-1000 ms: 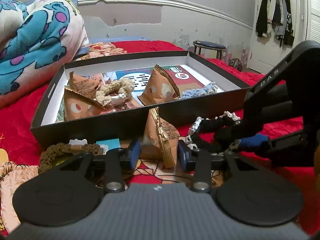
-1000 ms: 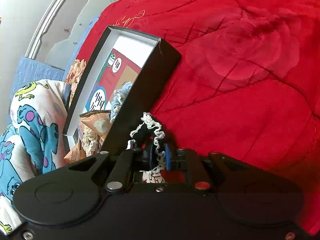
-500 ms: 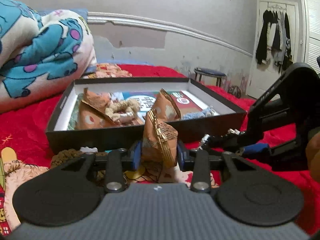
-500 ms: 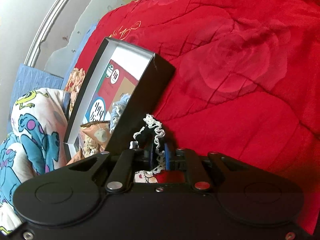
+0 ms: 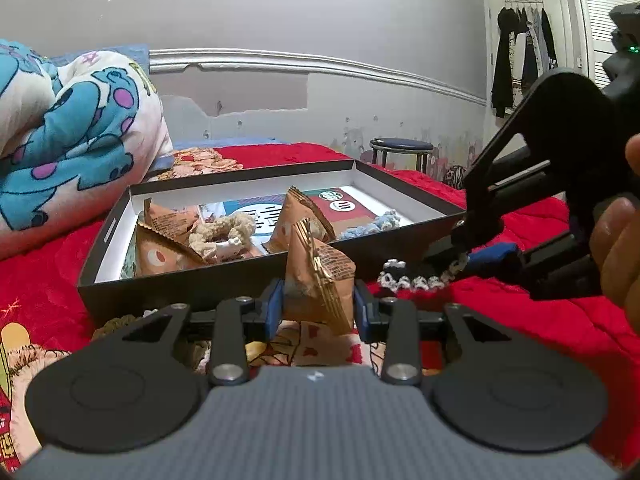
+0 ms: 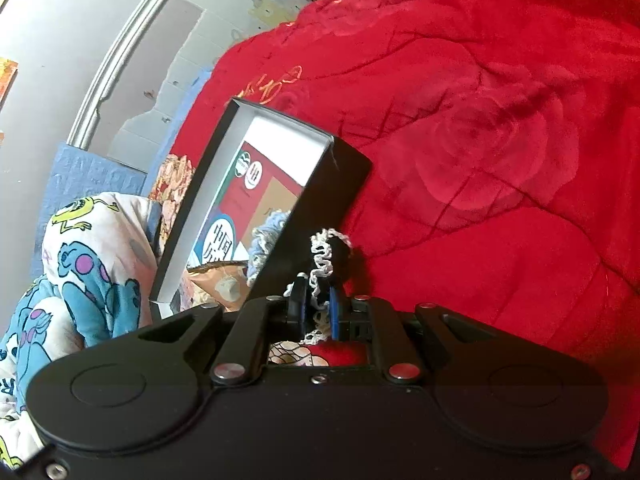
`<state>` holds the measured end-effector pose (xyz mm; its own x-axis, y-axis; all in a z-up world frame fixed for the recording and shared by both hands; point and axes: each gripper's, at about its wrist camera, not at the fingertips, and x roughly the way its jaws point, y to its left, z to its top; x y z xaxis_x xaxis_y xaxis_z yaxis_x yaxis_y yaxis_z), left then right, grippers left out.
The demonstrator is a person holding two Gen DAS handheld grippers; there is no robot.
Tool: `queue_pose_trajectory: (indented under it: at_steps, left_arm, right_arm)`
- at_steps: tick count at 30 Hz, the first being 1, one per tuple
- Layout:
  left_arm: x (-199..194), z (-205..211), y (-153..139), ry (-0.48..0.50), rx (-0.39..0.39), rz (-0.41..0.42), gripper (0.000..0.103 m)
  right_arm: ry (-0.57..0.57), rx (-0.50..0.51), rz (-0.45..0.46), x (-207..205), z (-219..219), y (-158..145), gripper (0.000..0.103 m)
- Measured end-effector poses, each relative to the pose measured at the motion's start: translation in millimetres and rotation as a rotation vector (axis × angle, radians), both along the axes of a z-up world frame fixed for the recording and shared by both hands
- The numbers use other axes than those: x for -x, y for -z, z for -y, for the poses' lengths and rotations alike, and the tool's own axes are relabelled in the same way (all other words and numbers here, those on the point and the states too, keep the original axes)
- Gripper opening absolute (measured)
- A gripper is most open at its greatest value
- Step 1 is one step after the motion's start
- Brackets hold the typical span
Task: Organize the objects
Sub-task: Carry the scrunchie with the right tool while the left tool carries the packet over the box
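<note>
Pinching a crinkly pyramid snack packet (image 5: 318,280), left tool (image 5: 318,308), right tool (image 6: 316,306) clamped on frilly black-and-white scrunchie (image 6: 330,258)

A round dark-topped metal stool (image 5: 401,146) stands by the scuffed grey wall (image 5: 280,12), dark clothes on hangers (image 5: 520,60) nearby; a cartoon-monster fleece blanket (image 5: 68,136) lies bunched.

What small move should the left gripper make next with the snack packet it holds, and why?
Probably carry it forward over the near wall of the black box and release. The left gripper is clamped on the orange snack packet, just short of that wall, and similar packets already lie inside.
</note>
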<state>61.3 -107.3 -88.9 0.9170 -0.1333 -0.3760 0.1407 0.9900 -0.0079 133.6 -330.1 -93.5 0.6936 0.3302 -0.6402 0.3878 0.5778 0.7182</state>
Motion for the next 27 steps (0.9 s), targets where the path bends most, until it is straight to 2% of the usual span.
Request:
queue_pose_trajectory:
  at_steps: [11, 27]
  left_arm:
    - [-7, -4, 3, -0.007, 0.013, -0.048, 0.041]
    - [-6, -2, 2, -0.003, 0.001, -0.043, 0.040]
  right_arm:
    - [0.013, -0.046, 0.034, 3, 5, -2, 0.011]
    - [-0.001, -0.066, 0.105, 5, 3, -11, 0.011]
